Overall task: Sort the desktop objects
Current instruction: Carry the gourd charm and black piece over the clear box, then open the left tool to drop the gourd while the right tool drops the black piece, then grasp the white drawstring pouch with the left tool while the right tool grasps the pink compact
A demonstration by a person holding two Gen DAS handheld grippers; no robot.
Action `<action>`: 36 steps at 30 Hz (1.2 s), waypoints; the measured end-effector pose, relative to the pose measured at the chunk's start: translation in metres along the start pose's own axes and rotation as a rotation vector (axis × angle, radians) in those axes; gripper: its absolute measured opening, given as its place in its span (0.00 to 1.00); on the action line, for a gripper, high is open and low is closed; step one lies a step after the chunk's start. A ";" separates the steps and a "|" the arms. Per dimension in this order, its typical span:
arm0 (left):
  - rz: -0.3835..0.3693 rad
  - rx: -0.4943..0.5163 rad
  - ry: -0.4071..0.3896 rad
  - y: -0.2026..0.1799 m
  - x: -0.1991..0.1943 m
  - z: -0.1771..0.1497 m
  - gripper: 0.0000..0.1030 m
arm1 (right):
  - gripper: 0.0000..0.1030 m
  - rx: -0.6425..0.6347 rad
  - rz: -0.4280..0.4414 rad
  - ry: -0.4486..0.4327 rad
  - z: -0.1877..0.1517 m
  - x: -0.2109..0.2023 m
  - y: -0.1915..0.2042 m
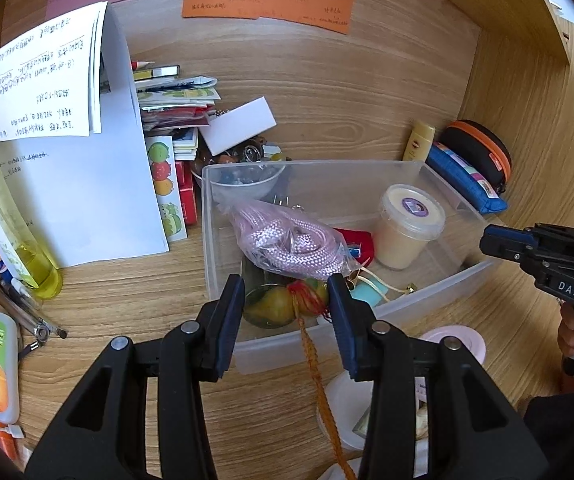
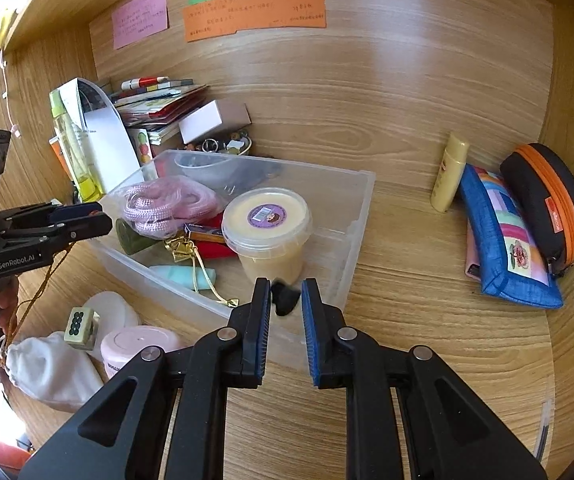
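A clear plastic bin (image 1: 443, 292) (image 2: 361, 200) sits on the wooden desk and holds a bagged pink rope (image 1: 295, 240) (image 2: 167, 204), a lidded cream tub (image 1: 409, 226) (image 2: 267, 228), a red item, a mint item and a green pear-shaped ornament (image 1: 273, 306). My left gripper (image 1: 285, 300) is open over the bin's near edge, jaws either side of the ornament; its orange cord (image 1: 319, 372) trails down between them. My right gripper (image 2: 285, 300) is open, with a small black object (image 2: 285, 298) between its jaws, at the bin's near corner.
White papers (image 1: 87, 184) and a stack of cards stand left of the bin. A yellow bottle (image 2: 449, 170), a blue pouch (image 2: 507, 240) and a black-orange case (image 2: 547, 196) lie to the right. A pink round box (image 2: 139, 344), a white pouch (image 2: 51, 368) and a mahjong tile (image 2: 83, 326) lie near the front.
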State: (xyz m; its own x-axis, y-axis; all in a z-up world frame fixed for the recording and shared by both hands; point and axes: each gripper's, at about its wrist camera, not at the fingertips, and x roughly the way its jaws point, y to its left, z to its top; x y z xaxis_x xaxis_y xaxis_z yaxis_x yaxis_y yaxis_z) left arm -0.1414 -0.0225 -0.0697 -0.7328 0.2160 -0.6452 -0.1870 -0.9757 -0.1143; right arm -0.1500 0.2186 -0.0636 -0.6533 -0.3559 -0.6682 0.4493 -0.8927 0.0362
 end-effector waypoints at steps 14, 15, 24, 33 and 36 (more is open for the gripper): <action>0.011 0.003 -0.058 -0.002 -0.024 0.002 0.60 | 0.47 -0.003 0.017 -0.032 -0.003 -0.016 0.012; 0.015 0.000 -0.067 -0.001 -0.028 0.001 0.62 | 0.50 -0.003 0.019 -0.038 -0.004 -0.018 0.014; 0.044 -0.012 -0.108 -0.003 -0.062 -0.013 0.73 | 0.62 -0.001 0.025 -0.057 -0.014 -0.040 0.023; 0.111 -0.051 -0.105 -0.007 -0.086 -0.043 0.93 | 0.69 -0.003 0.048 -0.070 -0.026 -0.056 0.032; 0.141 -0.056 -0.082 -0.012 -0.089 -0.054 0.94 | 0.71 -0.002 0.052 -0.060 -0.032 -0.058 0.035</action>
State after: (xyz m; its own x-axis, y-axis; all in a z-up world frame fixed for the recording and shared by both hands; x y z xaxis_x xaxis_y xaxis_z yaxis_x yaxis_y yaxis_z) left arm -0.0386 -0.0323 -0.0523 -0.8005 0.0767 -0.5944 -0.0435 -0.9966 -0.0701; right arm -0.0774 0.2167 -0.0473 -0.6642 -0.4181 -0.6197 0.4852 -0.8717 0.0680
